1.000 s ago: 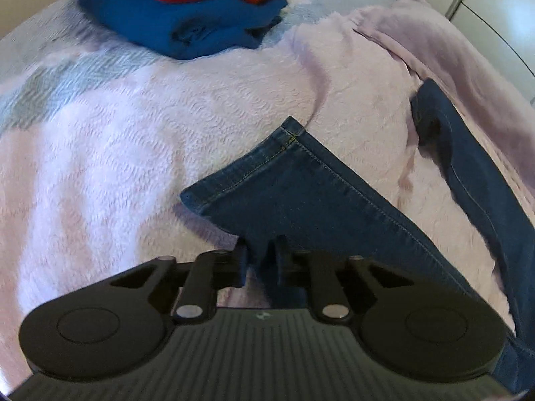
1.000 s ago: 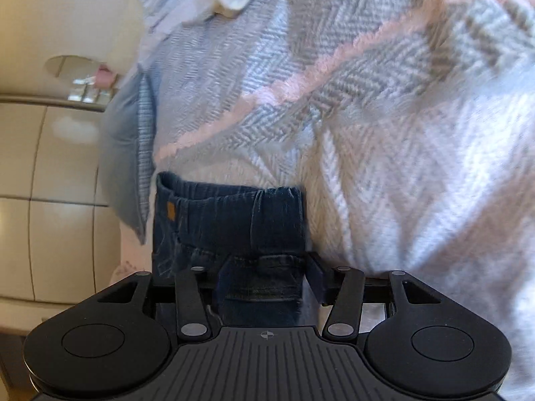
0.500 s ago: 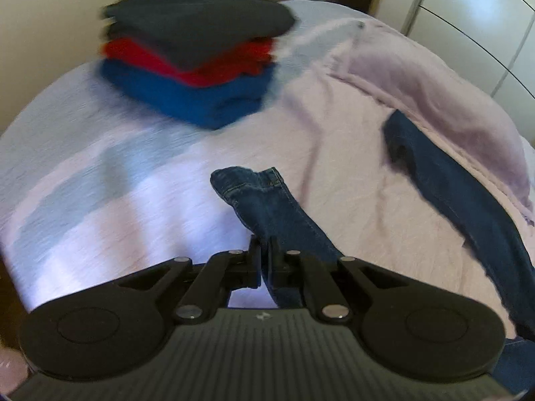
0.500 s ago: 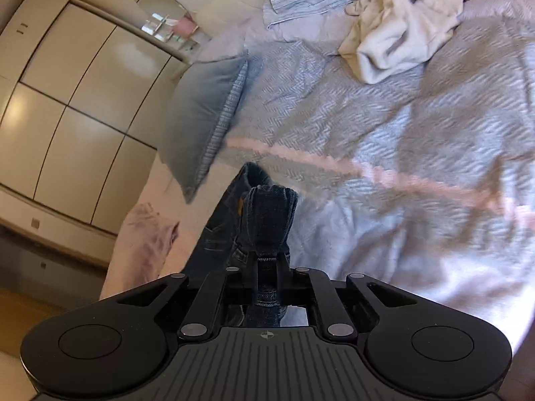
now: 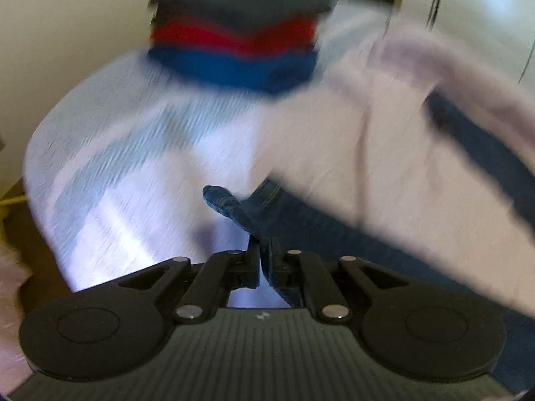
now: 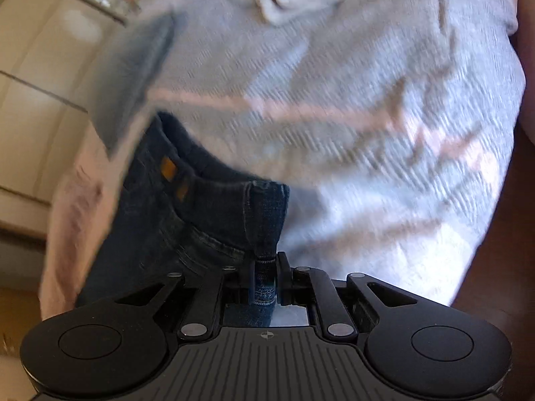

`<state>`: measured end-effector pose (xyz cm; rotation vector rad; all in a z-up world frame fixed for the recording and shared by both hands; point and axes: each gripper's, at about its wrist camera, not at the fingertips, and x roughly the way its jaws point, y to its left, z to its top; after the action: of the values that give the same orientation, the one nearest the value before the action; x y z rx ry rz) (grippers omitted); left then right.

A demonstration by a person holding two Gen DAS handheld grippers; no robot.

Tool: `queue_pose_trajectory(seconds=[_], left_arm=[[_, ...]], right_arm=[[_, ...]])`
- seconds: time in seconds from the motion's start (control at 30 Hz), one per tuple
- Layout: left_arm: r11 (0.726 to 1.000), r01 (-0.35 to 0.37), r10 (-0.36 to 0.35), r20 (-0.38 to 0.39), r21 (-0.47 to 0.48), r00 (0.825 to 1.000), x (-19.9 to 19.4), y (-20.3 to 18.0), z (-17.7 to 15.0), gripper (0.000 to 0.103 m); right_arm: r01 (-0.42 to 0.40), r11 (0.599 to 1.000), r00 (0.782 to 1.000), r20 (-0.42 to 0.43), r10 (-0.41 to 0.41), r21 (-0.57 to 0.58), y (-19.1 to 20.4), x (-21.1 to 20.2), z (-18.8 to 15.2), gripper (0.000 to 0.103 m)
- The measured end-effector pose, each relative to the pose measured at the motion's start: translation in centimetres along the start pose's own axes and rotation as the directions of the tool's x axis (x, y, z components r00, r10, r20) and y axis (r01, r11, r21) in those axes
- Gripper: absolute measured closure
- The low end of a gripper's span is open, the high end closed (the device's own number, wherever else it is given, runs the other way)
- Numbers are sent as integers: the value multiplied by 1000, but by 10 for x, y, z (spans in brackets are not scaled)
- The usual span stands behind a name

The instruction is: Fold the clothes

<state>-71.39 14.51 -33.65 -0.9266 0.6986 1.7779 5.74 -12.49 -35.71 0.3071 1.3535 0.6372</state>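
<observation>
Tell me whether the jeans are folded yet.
Not folded: the jeans lie stretched across the bedspread, legs apart, hem and waistband pinched up.

Bed (image 5: pixel 140 180) with jeans (image 5: pixel 485 153), folded stack (image 5: pixel 234 40), pillow (image 6: pixel 133 77).

Daylit, bright. Heavy motion blur in both views; bedspread (image 5: pixel 140 173) streaked, folded stack (image 5: pixel 234 36) smeared. Fisheye bends edges. Gripper bodies sharp.

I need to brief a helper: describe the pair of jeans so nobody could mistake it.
On the pale lilac herringbone bedspread, past the stacked folded clothes, lie dark blue denim jeans. Unlike that tidy pile, they sprawl unfolded, with a tan waistband patch.
</observation>
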Motion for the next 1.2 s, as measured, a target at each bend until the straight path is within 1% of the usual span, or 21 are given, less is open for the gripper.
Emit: queue_pose_trajectory(seconds=[0.03, 0.07, 0.1, 0.13, 0.2, 0.27, 0.3, 0.37, 0.4, 0.47, 0.53, 0.63, 0.77, 0.87, 0.93, 1.0, 1.07, 1.1, 1.13, 1.17, 1.2], left_arm=[[999, -31, 32, -47, 14, 998, 5, 0, -2, 91], [998, -59, 61, -68, 27, 996, 3, 0, -5, 90], [996, -85, 88, -77, 39, 993, -2, -1, -8, 88], [994, -103, 107, -79, 45, 991, -9, -1, -9, 88], [993, -115, 117, -89, 27, 989, -25, 2, -8, 88], [996, -87, 85, -86, -15, 993, -38, 0, 0, 88], [997, -69, 66, -83, -37, 994, -44, -1, 4, 88], [999, -14, 12, -48, -52, 999, -51, -15, 19, 88], [999, 15, -17, -31, -52, 999, -50, -26, 28, 85], [993, 96, -97, -17, -62, 995, -42, -52, 48, 80], [978, 190, -192, -10, -86, 981, -25, -78, 71, 77], [941, 310, -315, -15, -139, 949, 11, -121, 105, 74], [878, 409, -429, -29, -250, 903, 63, -173, 152, 74], [833, 446, -477, -16, -329, 879, 97, -203, 187, 73], [800, 461, -503, -9, -384, 864, 119, -218, 206, 72], [774, 468, -523, -15, -426, 852, 143, -233, 220, 69], [778, 443, -518, -57, -446, 853, 167, -247, 226, 67], [783, 427, -513, -81, -453, 855, 179, -254, 228, 69], [783, 409, -509, -105, -468, 854, 188, -259, 229, 74], [778, 405, -511, -107, -480, 853, 192, -260, 230, 83], [771, 409, -515, -99, -489, 852, 195, -261, 232, 100]], right_arm=[[38, 999, 999, -34, -37, 25, -3, 4, 3, 64], [76, 996, 996, -55, -74, 46, -4, 6, 5, 51], [112, 992, 993, -49, -109, 63, -2, 1, 8, 46], [148, 987, 989, -38, -146, 64, 2, -3, 11, 46], [220, 976, 976, 11, -220, 3, 17, -13, 20, 46], [277, 958, 959, 78, -271, -75, 35, -18, 30, 46], [274, 956, 959, 104, -263, -104, 45, -18, 36, 46], [232, 964, 964, 163, -210, -129, 61, -20, 45, 46], [189, 973, 973, 160, -168, -131, 69, -17, 51, 46], [127, 983, 987, 117, -112, -134, 86, -5, 57, 46], [85, 988, 993, 98, -73, -128, 102, 12, 57, 46], [44, 992, 997, 69, -35, -122, 128, 37, 48, 46], [25, 994, 998, 57, -19, -104, 154, 58, 24, 46], [52, 994, 997, 53, -47, -94, 164, 68, 14, 46], [67, 995, 997, 44, -64, -79, 169, 76, 7, 46], [72, 995, 997, 35, -70, -68, 174, 82, 0, 46], [87, 994, 996, 31, -85, -70, 179, 86, -8, 46], [99, 992, 995, 30, -97, -72, 181, 89, -12, 46], [112, 991, 993, 29, -111, -73, 182, 92, -15, 46], [127, 989, 992, 28, -125, -71, 184, 94, -18, 46], [139, 988, 990, 26, -137, -63, 184, 97, -19, 46]])
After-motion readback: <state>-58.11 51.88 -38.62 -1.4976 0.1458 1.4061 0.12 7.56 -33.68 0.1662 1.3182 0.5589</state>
